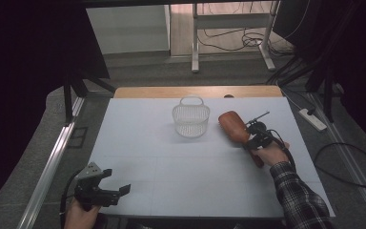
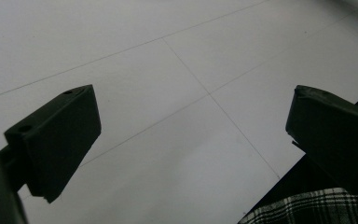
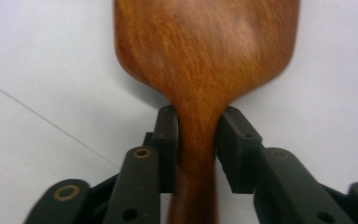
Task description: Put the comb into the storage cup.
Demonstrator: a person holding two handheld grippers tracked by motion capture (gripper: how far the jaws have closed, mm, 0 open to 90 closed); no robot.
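**Right gripper view: my jaws are clamped on the neck of the wooden spatula**

Right gripper view shows the wooden spatula very close. Its broad blade spreads at the top of the picture, and the narrow neck comes down between my two black jaws. Both pads of my right gripper press on the sides of this neck, one on each side, so I am grasping the spatula. The white table top lies under it, with a thin line drawn across.

In the high view my right gripper is at the right side of the table, and my hand in a plaid sleeve holds it. The spatula lies flat on the table with its blade pointing away from me and to the left. It is just beside the white mesh basket, at the right of it, and I cannot tell if they touch. The basket stands upright near the far middle of the table.

My left gripper is at the near left corner, well apart from the basket and the spatula. In the left gripper view its jaws stand wide, with the bare white table between them, so it is released and grasps nothing.
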